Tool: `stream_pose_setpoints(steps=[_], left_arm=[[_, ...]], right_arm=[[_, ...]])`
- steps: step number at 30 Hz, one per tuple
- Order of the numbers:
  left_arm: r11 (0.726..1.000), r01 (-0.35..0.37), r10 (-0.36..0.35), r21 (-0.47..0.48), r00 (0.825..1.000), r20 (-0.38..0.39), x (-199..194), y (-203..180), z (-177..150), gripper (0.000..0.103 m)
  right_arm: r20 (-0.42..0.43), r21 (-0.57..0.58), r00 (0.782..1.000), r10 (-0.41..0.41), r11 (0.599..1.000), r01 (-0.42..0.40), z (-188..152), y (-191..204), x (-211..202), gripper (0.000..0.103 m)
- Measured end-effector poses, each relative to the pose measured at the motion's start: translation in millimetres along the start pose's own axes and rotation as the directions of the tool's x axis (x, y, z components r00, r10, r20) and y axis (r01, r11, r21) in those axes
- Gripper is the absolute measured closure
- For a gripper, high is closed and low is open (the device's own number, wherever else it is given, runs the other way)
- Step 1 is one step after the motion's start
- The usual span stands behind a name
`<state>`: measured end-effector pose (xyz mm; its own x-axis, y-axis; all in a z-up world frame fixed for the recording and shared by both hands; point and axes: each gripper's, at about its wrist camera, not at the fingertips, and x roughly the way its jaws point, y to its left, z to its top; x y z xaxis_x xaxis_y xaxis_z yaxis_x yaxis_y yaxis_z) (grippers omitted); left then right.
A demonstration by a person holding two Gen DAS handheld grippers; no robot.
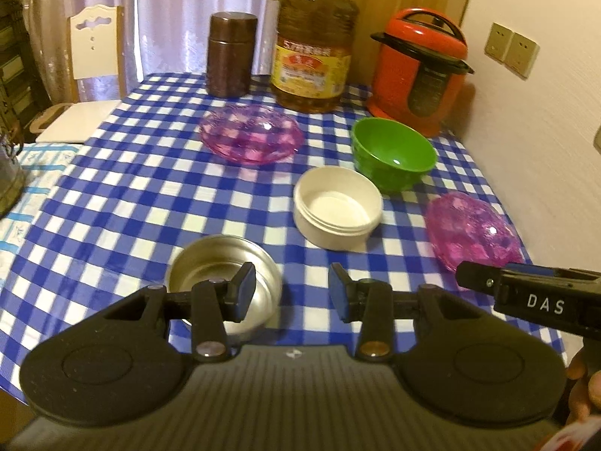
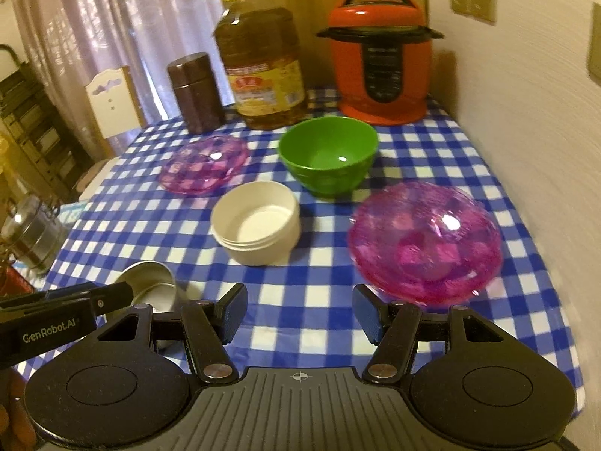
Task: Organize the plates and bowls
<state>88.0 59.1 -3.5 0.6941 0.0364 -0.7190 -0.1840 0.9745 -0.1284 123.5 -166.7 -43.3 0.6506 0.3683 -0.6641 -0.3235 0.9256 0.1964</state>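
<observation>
Here your left gripper [image 1: 292, 293] and right gripper [image 2: 299, 310] both gape empty; the translucent pink plastic plate [image 2: 426, 238] at right looks light, slippery: pinch its rim.

The left gripper [image 1: 292, 292] is holding its fingers [image 1: 242, 291] spread apart, gripping nothing. The right gripper [image 2: 299, 312] is likewise holding its fingers [image 2: 232, 312] apart, gripping nothing. Both grippers are pointing forward, side by side, each showing in the other's view.
</observation>
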Motion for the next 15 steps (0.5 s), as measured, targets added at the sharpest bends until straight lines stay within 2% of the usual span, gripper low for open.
stream_pose_setpoints(steps=[15], left_arm=[[0.999, -0.043, 0.044, -0.033, 0.998, 0.041, 15.3, 40.9, 32.2, 0.064]], right_arm=[[0.031, -0.066, 0.998, 0.052, 0.997, -0.050, 39.4, 42.9, 35.2, 0.041]])
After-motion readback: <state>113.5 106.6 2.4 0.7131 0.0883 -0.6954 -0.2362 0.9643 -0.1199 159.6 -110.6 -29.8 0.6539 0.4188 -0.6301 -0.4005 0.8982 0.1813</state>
